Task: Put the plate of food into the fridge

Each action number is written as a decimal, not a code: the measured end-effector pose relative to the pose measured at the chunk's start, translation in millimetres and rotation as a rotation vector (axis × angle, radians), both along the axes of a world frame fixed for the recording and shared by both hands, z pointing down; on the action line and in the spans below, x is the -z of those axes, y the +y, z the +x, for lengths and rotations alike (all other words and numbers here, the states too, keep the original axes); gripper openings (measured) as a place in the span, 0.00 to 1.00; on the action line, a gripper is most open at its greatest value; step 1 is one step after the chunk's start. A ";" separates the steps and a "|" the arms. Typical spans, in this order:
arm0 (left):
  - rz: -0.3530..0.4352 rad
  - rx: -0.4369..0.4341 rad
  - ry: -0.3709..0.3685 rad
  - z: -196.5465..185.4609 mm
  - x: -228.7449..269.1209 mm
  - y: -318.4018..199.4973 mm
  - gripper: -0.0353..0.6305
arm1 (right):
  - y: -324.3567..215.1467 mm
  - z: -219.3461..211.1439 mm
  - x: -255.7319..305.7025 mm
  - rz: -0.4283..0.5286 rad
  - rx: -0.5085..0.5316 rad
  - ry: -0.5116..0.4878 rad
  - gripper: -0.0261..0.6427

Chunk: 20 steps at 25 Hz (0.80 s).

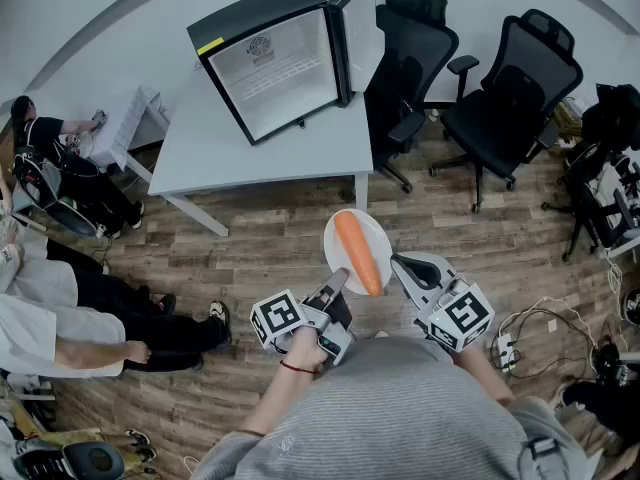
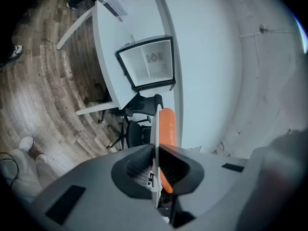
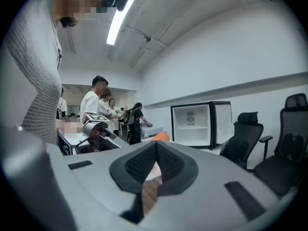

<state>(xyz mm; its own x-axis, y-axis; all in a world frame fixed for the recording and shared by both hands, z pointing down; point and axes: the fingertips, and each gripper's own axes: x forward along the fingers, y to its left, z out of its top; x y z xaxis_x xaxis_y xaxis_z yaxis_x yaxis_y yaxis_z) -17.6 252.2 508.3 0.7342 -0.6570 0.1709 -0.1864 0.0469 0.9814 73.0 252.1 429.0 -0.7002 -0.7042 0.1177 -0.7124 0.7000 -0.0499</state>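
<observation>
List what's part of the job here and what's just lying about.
Job:
plate
carrot on it
fridge, door open
left tool, shut on the plate's rim

Lying about:
chairs
table under the fridge
people at left
cables on the floor

I see the round white plate (image 1: 379,239) level at frame centre, an orange carrot (image 1: 358,253) lying lengthwise on it. The black fridge (image 1: 272,68) stands door-open, upper centre.

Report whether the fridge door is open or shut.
Open. The small black fridge shows its white interior; its door stands swung aside.
</observation>
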 end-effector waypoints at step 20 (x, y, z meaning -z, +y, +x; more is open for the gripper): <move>-0.006 -0.009 0.010 1.5 -1.7 0.6 0.11 | -4.9 1.8 2.0 -0.028 -0.022 -0.093 0.06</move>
<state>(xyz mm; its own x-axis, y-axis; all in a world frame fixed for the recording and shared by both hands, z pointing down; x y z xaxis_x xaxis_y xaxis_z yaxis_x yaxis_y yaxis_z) -16.1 252.8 510.0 0.7420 -0.6492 0.1673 -0.1769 0.0511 0.9829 74.7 247.2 426.9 -0.6937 -0.7166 0.0729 -0.7187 0.6820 -0.1357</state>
